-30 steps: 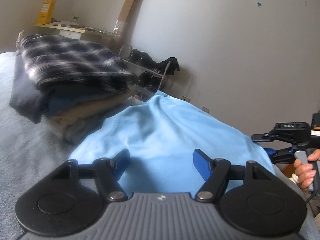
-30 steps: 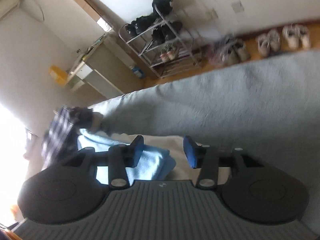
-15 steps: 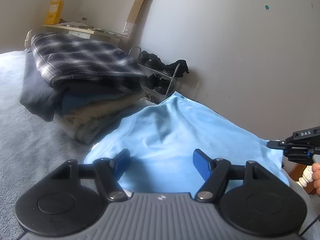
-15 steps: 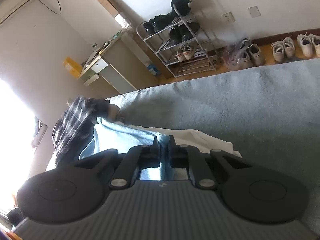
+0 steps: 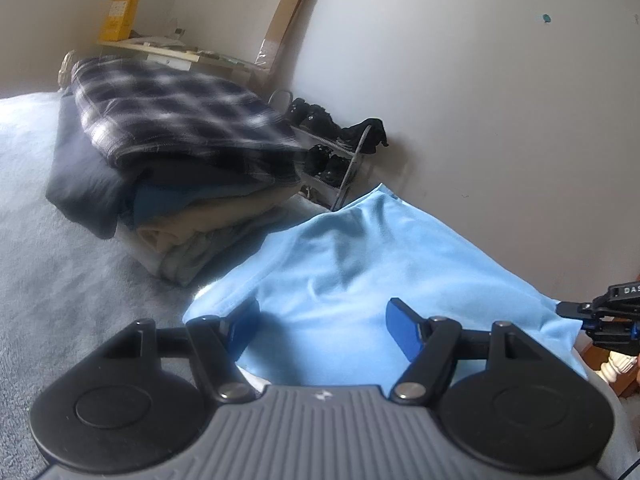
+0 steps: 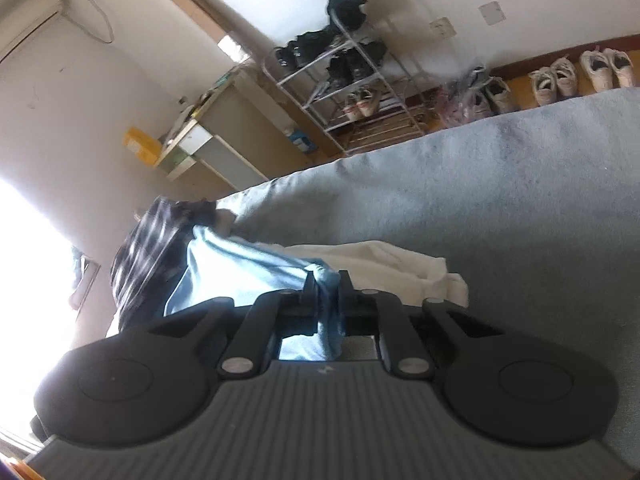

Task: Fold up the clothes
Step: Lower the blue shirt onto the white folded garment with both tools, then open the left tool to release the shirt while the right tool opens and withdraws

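Left wrist view: the light blue shirt (image 5: pixel 360 272) is spread on the grey bed (image 5: pixel 68 280), directly ahead of the left gripper (image 5: pixel 322 322), whose jaws are released and empty. The folded clothes stack (image 5: pixel 180 168) sits beyond-left; bare bed is left free.

Right wrist view: the shirt's corner is grasped by the right gripper (image 6: pixel 325 286), jaws easing slightly open. A cream garment (image 6: pixel 396 264) lies beside it; open bed is seen to the right.

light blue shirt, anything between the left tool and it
Nothing visible. The left tool stands open directly over the light blue shirt, bare cloth between its fingers. The folded pile sits off to the side.
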`<state>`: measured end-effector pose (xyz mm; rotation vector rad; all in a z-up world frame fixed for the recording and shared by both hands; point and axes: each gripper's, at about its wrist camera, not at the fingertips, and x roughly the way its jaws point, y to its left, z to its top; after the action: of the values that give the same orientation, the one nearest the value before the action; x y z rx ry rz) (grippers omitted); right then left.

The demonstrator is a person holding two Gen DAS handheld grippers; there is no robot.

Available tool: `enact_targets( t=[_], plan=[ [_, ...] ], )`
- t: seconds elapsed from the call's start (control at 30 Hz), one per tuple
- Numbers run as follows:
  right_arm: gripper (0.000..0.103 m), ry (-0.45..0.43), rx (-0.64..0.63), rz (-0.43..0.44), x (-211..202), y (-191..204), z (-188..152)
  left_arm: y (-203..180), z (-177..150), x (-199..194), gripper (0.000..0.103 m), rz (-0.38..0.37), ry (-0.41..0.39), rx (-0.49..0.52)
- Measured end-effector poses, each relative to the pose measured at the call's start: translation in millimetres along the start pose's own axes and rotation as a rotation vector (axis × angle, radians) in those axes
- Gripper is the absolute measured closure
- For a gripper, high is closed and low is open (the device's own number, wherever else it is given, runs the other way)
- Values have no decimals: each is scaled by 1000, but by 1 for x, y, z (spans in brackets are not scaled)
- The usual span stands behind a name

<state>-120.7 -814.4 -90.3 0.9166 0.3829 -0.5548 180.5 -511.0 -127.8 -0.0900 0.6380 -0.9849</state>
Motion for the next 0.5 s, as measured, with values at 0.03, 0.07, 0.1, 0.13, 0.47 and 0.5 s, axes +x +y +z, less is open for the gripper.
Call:
enact_targets(
  t=[0.03,0.07,0.1,0.13,0.47,0.5],
  plan=[
    [89,-27,-23,-15,-7,4,-2,0,0,0,32,1,-1,0],
    [89,-60,-56,-27,-15,10,-4,1,0,0,32,2,-3,0],
    [89,-87,-101,-29,-23,17,-8,1,0,0,32,4,-5,-1],
    [89,-100,-155,-17,-32,26,-13,2,0,1,32,6,-6,-5],
    [90,308,-884,79,-19,104,-131,5,4,7,32,15,-13,-43],
    [89,323,-891,99,-22,106,-130,5,4,6,32,15,-14,-40]
  ],
)
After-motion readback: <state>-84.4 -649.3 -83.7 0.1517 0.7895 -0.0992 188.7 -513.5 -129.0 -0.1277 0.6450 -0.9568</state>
